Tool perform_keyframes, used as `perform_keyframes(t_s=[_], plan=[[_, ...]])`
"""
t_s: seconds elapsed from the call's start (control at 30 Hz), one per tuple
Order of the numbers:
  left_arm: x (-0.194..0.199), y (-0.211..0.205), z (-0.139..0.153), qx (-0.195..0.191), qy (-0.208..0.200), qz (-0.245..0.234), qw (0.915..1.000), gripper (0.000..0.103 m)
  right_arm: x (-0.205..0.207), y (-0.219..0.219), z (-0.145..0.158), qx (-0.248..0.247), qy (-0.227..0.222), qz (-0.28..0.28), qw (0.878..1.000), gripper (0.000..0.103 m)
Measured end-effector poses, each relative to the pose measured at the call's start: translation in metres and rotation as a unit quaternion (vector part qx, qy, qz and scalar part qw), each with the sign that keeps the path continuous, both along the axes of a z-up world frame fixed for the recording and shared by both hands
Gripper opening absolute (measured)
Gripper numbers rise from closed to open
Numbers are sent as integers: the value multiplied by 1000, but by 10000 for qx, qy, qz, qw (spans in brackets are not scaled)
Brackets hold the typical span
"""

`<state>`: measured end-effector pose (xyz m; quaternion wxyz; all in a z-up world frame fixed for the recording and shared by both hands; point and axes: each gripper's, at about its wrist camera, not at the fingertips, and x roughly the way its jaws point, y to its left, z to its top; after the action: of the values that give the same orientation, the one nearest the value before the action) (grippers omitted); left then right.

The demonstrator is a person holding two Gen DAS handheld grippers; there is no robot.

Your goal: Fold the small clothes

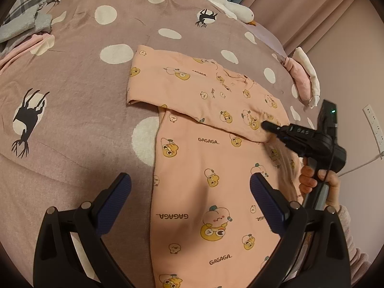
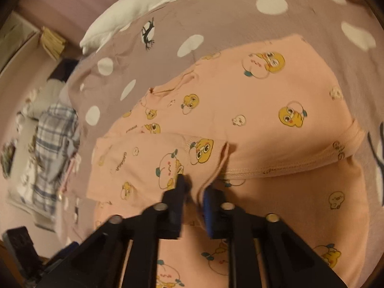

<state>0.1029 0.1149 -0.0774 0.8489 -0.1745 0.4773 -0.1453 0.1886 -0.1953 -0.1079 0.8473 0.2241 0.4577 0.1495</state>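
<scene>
1. Mauve bedding, a bedspread dotted with white spots and black deer shapes, fills both views and carries everything else; a pink curtain hangs behind it.
2. On that bedspread lies the pink top, printed with yellow cartoon faces and the word GAGAGA, its body spread flat and one sleeve folded across its upper part.
3. The right gripper has its jaws closed to a narrow gap, pinching a fold of the pink top's cloth near a stitched hem; its blue pads press against the fabric.
4. From the left wrist camera, the right gripper reaches in from the top's right edge, its tip touching the cloth at the end of the folded band, and a bare hand grips its handle.
5. The left gripper is spread wide, its jaws released, hovering above the lower body of the pink top with nothing between its pads.
6. Beyond the top's collar end, a white plush goose rests at the bedspread's far edge.
7. Far left of the top, grey and plaid clothes lie heaped on the bedspread.
8. Right of the top, a folded pink and white bundle sits at the bed's edge.
</scene>
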Motion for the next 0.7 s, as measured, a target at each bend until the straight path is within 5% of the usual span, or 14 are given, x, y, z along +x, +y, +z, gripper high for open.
perform_keyframes(t_s=[0.27,0.7], plan=[[-1,3,-1,-43,15,31,10000,99,3,13,40,-713,-649,181,9952,7],[-2,3,0,-31,19,40,10000,99,8,-8,68,-920,-965,-183,9909,7]])
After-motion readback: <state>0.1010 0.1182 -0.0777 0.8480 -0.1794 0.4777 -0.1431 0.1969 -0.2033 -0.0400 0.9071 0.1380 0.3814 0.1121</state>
